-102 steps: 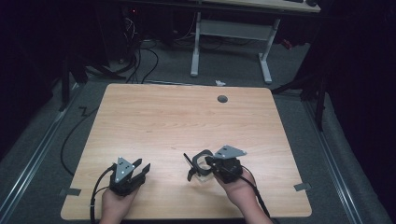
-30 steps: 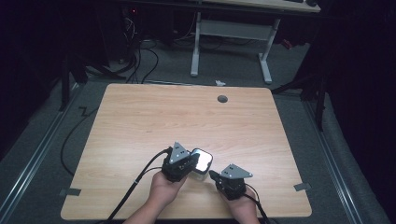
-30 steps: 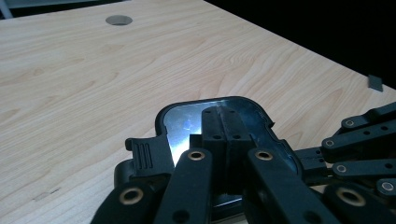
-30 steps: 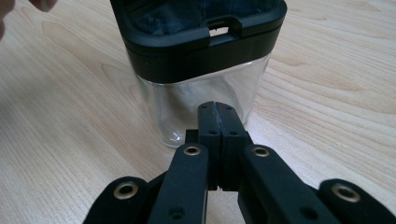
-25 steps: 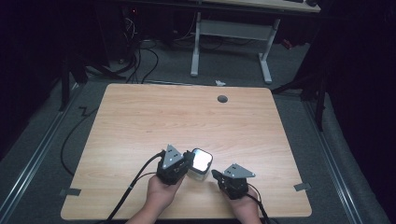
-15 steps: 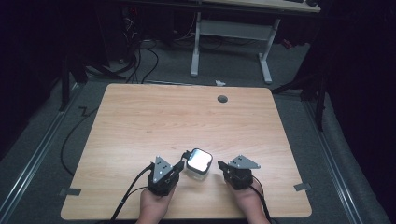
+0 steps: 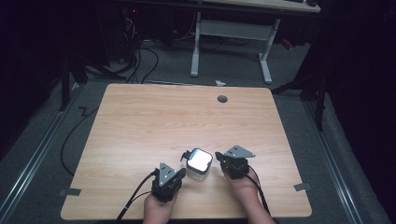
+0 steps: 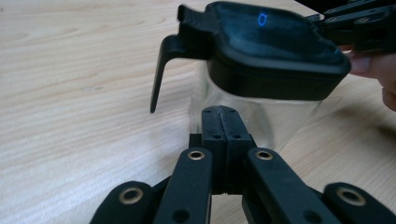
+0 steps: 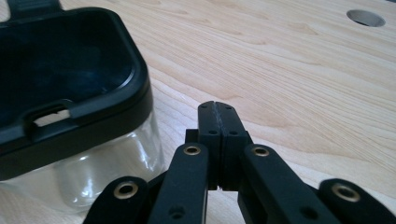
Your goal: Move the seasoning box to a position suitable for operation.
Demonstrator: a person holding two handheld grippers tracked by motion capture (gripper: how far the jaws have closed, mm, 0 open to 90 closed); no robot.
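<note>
Where two hand-held grippers (image 7: 180, 173) flank, one container (image 7: 199, 163), one table (image 7: 140, 121)

One clear container (image 7: 199, 164) with one black lid (image 8: 275, 46), two grippers, and one table (image 7: 140, 121).

Container (image 7: 199, 164) is set on the table (image 7: 140, 121), toward the near edge, right of centre. Left gripper (image 7: 179, 173) is placed just left of and nearer than the container, jaws closed, close beside its wall. Right gripper (image 7: 219, 158) is placed just right of the container. Cable hole (image 7: 222, 99) is found well behind the container, near the far edge.
</note>
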